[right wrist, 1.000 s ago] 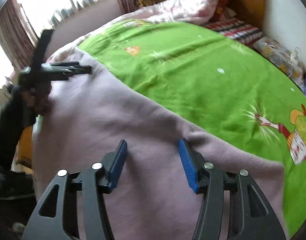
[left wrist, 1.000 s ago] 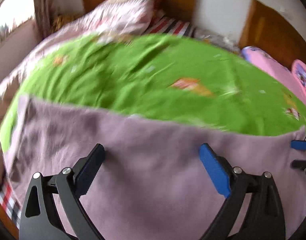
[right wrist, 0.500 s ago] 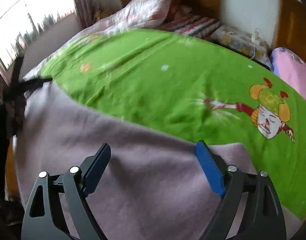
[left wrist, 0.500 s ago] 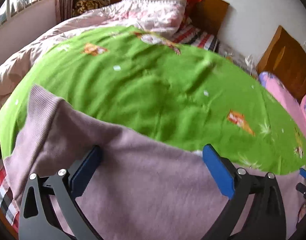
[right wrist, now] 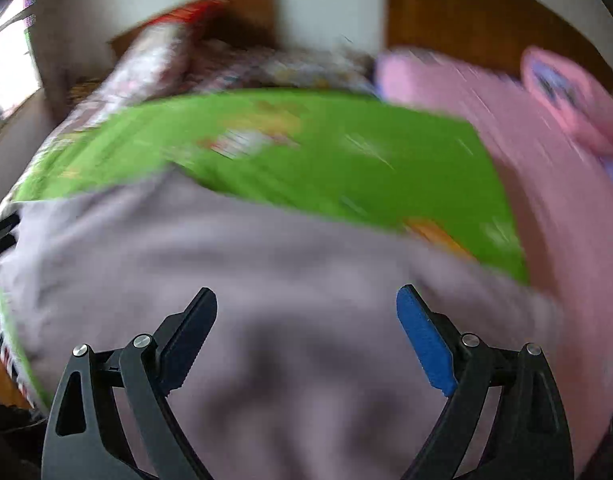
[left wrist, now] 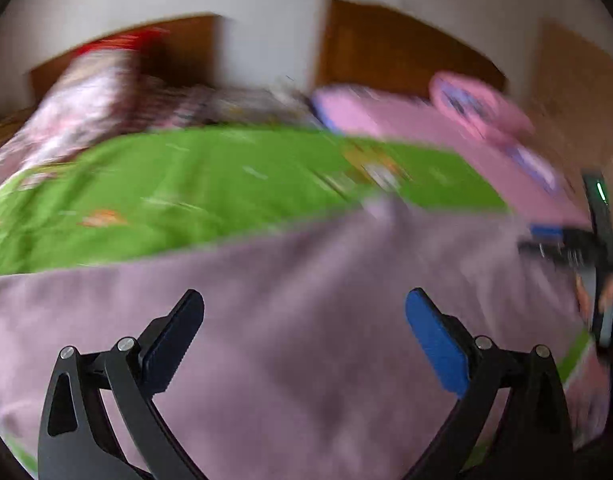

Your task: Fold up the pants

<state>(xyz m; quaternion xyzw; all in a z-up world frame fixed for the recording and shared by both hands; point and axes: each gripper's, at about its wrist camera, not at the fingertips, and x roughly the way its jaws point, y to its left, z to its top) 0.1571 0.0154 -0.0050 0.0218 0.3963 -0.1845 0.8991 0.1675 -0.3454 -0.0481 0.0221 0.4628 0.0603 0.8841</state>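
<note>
Pants (left wrist: 306, 320), mauve and knitted, lie spread flat across the near part of the green sheet (left wrist: 210, 176), covering its front edge; both views are motion-blurred, so seams and cuffs cannot be made out. Fabric of this kind is judged light, soft and limp: it will sag and drape when lifted, offers no stiffness to push against, and should not slip on the pads. Take hold at an outer edge or corner, one per tool, pinching both layers together. Left gripper (left wrist: 304, 312) stands wide open above the pants with nothing between its jaws. Right gripper (right wrist: 306, 312) is likewise spread wide and empty; its jaws have just been opening. Beyond the green sheet lie a patterned quilt (left wrist: 78, 108), a pink bed (right wrist: 546, 168) and a wooden headboard (left wrist: 386, 48).
</note>
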